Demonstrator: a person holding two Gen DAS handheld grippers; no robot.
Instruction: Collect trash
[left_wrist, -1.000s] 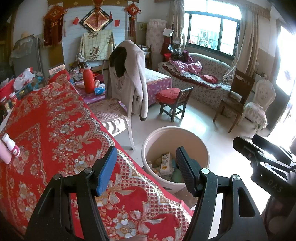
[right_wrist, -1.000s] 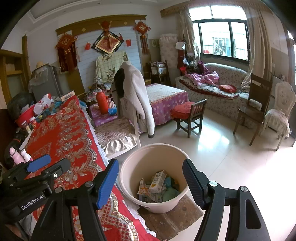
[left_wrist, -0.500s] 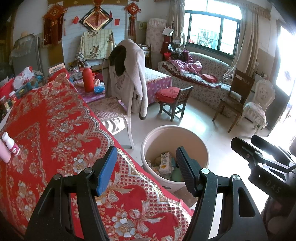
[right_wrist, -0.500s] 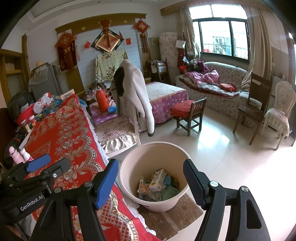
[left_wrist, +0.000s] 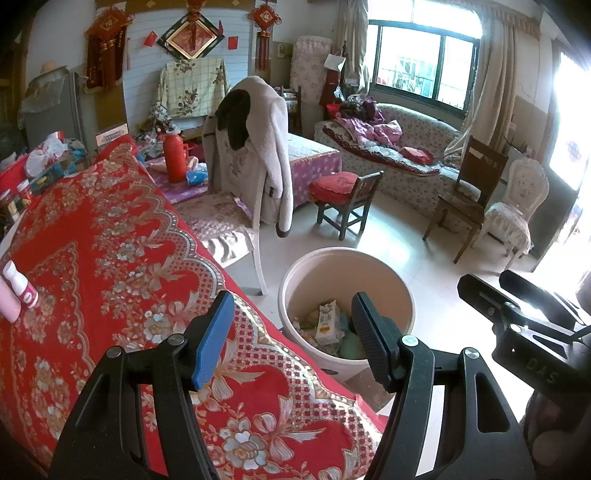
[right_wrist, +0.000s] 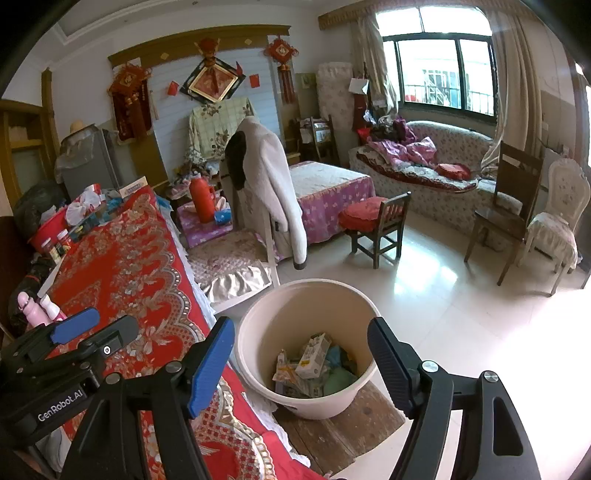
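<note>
A cream plastic bucket (left_wrist: 404, 295) stands on the floor beside the table and holds trash: a small carton (left_wrist: 327, 321) and crumpled wrappers. It also shows in the right wrist view (right_wrist: 258, 332), with the carton (right_wrist: 314, 354) inside. My left gripper (left_wrist: 291, 332) is open and empty, above the table's edge by the bucket. My right gripper (right_wrist: 301, 358) is open and empty, above the bucket's mouth. Each gripper shows in the other's view, the right one (left_wrist: 517, 295) and the left one (right_wrist: 92, 328).
The table has a red floral cloth (left_wrist: 92, 258) with pink and white bottles (left_wrist: 18, 288) at its left. A chair draped with a coat (left_wrist: 258, 147) stands behind the bucket. A small red-cushioned chair (left_wrist: 343, 199), a sofa (left_wrist: 406, 147) and further chairs lie beyond.
Both views have shifted only slightly. The grippers stay open and empty, and the bucket's contents are unchanged.
</note>
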